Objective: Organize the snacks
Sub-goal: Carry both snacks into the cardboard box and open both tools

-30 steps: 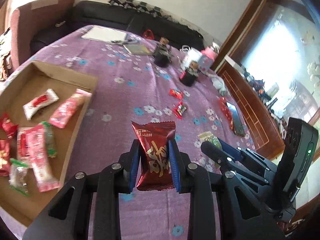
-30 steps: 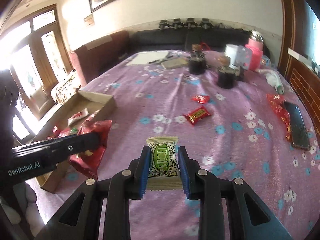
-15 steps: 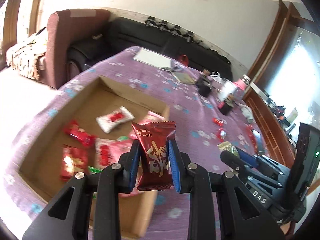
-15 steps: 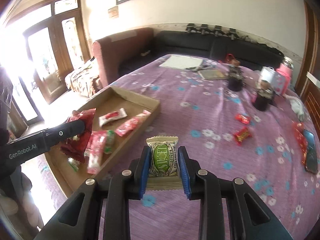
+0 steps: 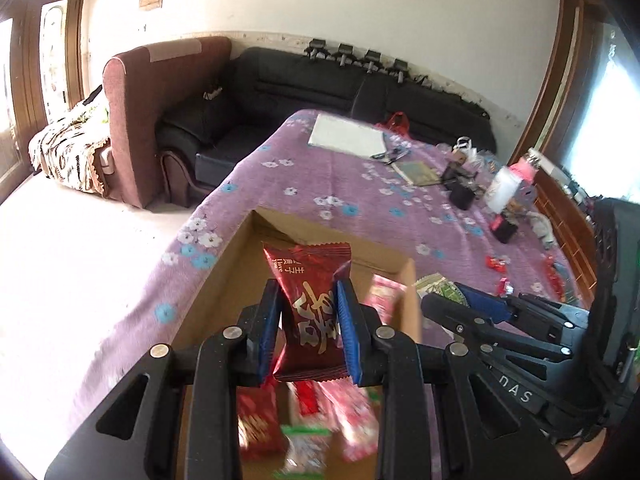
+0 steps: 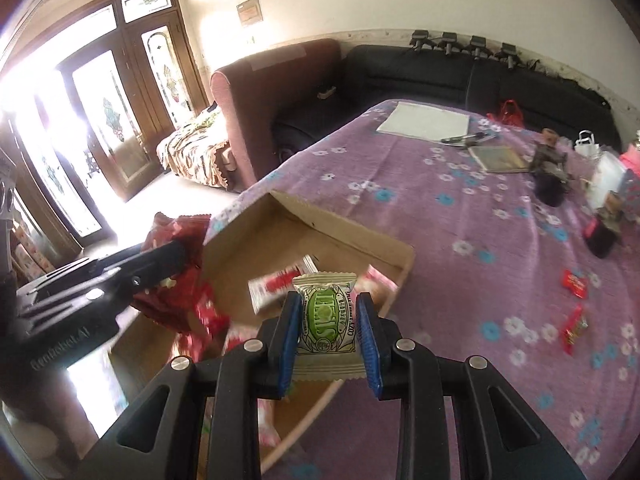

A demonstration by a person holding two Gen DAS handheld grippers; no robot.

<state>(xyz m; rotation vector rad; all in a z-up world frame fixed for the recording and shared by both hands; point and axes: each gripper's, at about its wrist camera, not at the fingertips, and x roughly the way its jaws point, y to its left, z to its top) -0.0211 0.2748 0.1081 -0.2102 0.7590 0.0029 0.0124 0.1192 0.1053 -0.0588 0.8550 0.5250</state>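
Holding a dark red foil snack packet with gold lettering (image 5: 310, 312) pinched upright in my left claw (image 5: 307, 330), I hang over the shallow brown cardboard box (image 5: 236, 276) on the purple flowered table (image 5: 356, 200). My right claw (image 6: 326, 334) grips a pale packet with a green label (image 6: 326, 320) near the box's right wall (image 6: 402, 272). Released from here, I judge the green one could strike that wall and slide onto the cloth. The claws sit close together, so they may knock. Loose red wrapped sweets (image 6: 574, 280) lie well apart on the table.
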